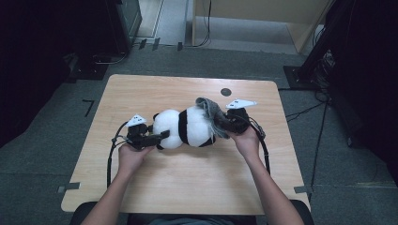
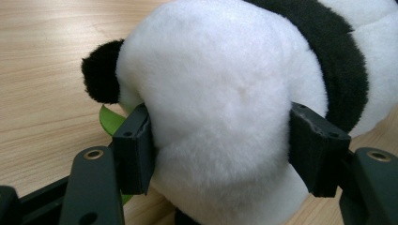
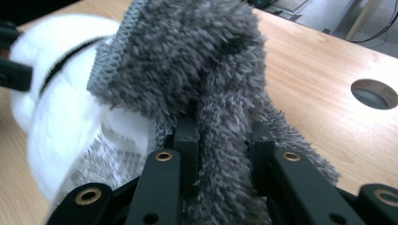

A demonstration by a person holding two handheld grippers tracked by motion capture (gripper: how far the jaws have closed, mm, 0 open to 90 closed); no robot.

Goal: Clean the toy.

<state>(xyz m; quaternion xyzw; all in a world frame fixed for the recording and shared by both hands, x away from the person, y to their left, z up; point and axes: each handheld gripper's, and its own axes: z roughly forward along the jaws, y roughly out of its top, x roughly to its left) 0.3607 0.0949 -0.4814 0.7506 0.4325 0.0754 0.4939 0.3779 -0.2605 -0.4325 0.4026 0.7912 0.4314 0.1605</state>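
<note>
The plush panda (image 1: 187, 127) lies on its side mid-worktop (image 1: 187, 187), long axis running left to right. The left gripper (image 1: 157, 136) clamps its white head end from the left, jaws pressed into the fur. At the right end, the right gripper (image 1: 224, 124) pinches a fuzzy grey cloth (image 1: 210, 108), jaws narrow, draped over the panda's rump. The cloth probably pulls leftward along that axis; the right hand is nearer it.

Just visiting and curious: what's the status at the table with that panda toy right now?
Left gripper clamped on the plush panda's white head. Right gripper shut on grey fuzzy cloth at the panda's other end. Nothing in the way on the table.
</note>
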